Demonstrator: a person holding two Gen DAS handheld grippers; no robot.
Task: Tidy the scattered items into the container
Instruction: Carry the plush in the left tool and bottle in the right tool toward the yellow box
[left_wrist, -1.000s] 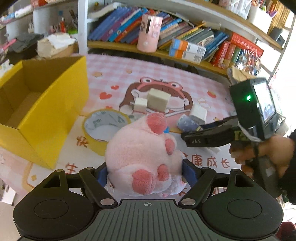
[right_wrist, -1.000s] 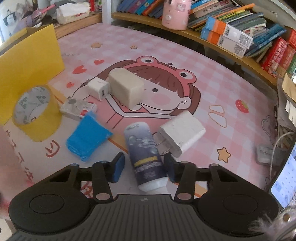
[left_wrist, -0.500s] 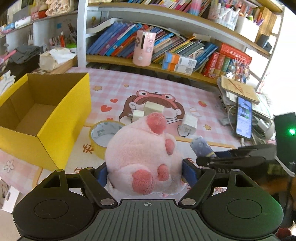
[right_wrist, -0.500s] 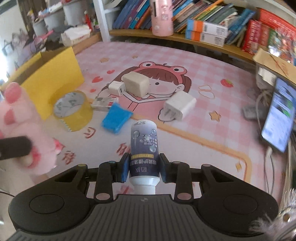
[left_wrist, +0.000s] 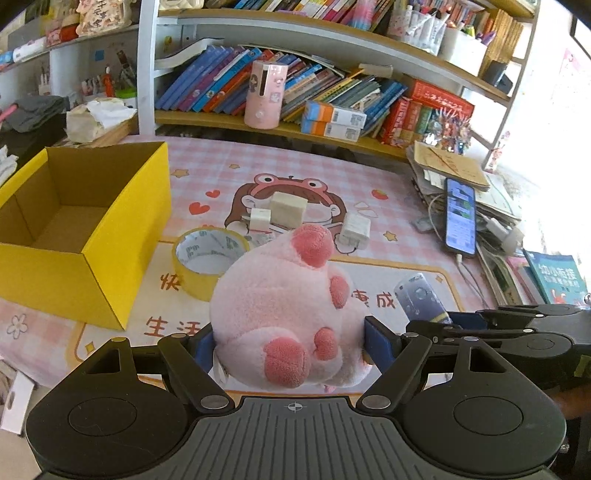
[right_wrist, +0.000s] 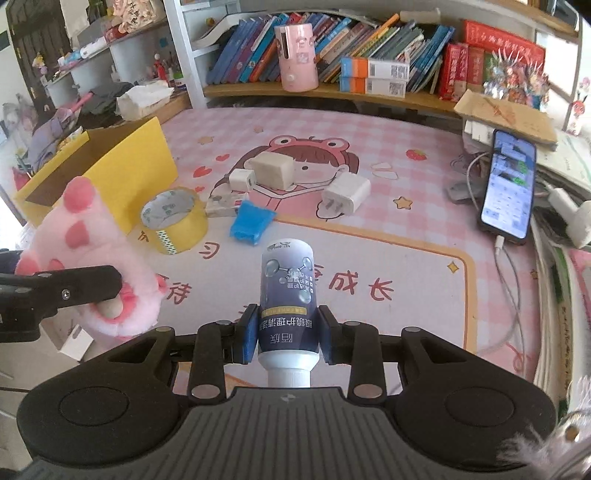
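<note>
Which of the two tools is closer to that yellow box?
Left. The left tool, gripping the pink plush toy, hangs just beside the yellow box; the right tool, holding a bottle, is farther off.

Daylight floods both views from the right, where the window side (left_wrist: 565, 122) burns out to near white and washes the colour from the stacked papers — the rest of the desk (left_wrist: 388, 177) is evenly bright, with only soft, faint shadows under the items. Fisheye distortion bows the bookshelf (right_wrist: 332, 92) into a curve and darkens the corners. Focus is crisp at the centre; the far left edge of the right wrist view turns hazy.
</note>
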